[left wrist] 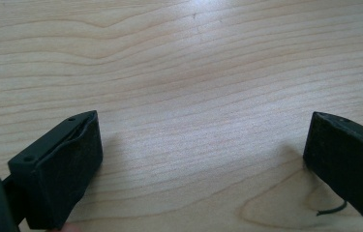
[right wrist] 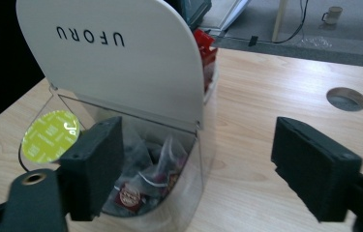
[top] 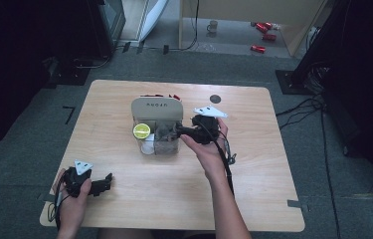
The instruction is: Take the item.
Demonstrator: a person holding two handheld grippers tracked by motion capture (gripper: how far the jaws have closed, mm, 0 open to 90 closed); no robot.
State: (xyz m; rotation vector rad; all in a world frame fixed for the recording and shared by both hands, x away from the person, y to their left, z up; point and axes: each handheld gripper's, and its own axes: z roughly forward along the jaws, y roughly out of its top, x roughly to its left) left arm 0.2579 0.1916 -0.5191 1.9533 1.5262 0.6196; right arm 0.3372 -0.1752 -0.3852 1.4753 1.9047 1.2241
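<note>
In the high view, a clear container with a raised beige lid stands on the middle of the wooden tabletop. A round green capsule lies at its left side, and a white one sits just near of that. The right gripper comes in from the right, its fingers level with the container's right wall and spread apart, with nothing gripped. The left gripper rests on the near left corner of the tabletop, well apart from the container, its fingers pointing right.

In the left gripper view, the two black fingers stand wide apart over bare wood, holding nothing.

In the right gripper view, the container is just ahead of the fingers, which stand fairly wide but not at full stretch, with nothing between the pads. The lid, printed with letters, tilts back open. Tea bags in clear wrappers lie inside, the green capsule sits at the left, and red packets show behind the lid. A round grommet hole lies in the tabletop at far right.
</note>
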